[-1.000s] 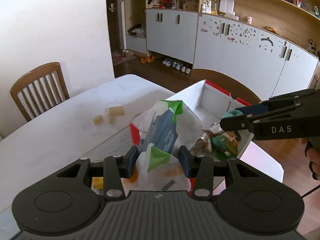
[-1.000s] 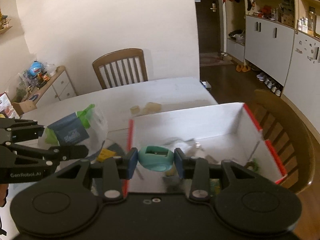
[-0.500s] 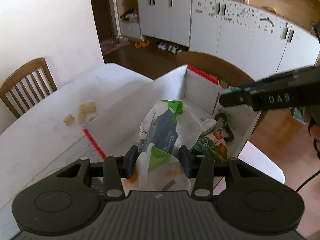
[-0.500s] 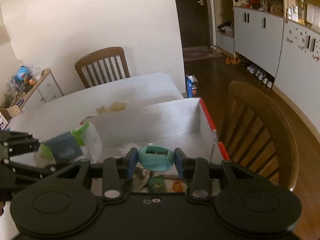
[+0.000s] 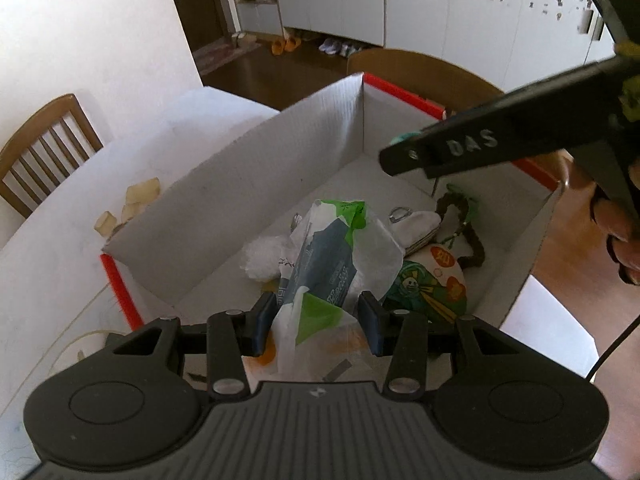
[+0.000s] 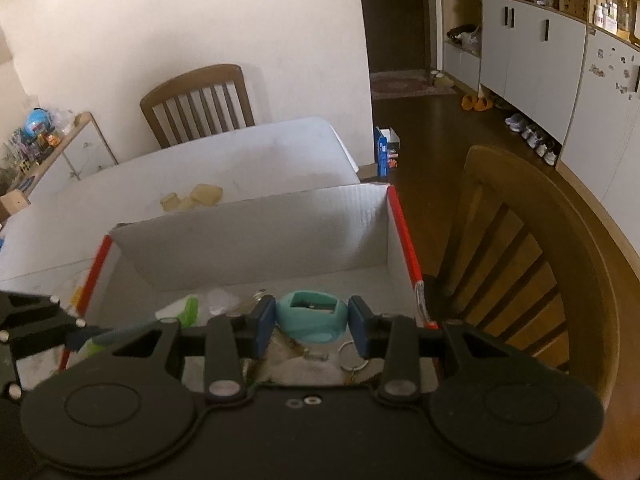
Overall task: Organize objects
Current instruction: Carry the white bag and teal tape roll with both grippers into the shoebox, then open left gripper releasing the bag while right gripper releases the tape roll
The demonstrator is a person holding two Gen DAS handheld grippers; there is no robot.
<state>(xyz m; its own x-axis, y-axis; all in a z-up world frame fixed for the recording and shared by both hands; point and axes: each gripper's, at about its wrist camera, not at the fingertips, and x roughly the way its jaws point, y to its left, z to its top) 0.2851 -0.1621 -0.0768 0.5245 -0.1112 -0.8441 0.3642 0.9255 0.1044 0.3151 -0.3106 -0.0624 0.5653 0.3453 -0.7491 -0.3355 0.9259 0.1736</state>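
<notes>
My left gripper (image 5: 316, 320) is shut on a clear plastic bag (image 5: 332, 264) with a blue and green packet inside, held over the open white cardboard box (image 5: 256, 168) with red edges. My right gripper (image 6: 312, 322) is shut on a small teal sharpener-like object (image 6: 311, 316), also above the box (image 6: 256, 240). In the left wrist view the right gripper's black finger (image 5: 480, 148) crosses the upper right. The left gripper's black frame shows at the left edge of the right wrist view, with the bag (image 6: 180, 312) beside it.
Inside the box lie a green cartoon pouch (image 5: 428, 288), a dark beaded string (image 5: 460, 216), a white fluffy ball (image 5: 260, 256) and a key ring (image 6: 352, 360). Yellowish blocks (image 6: 192, 198) sit on the white table (image 6: 240, 156). Wooden chairs (image 6: 532, 264) stand at the table's sides.
Both grippers have moved forward and down over the box, carrying the bag and the teal object; the box interior now fills both views.
</notes>
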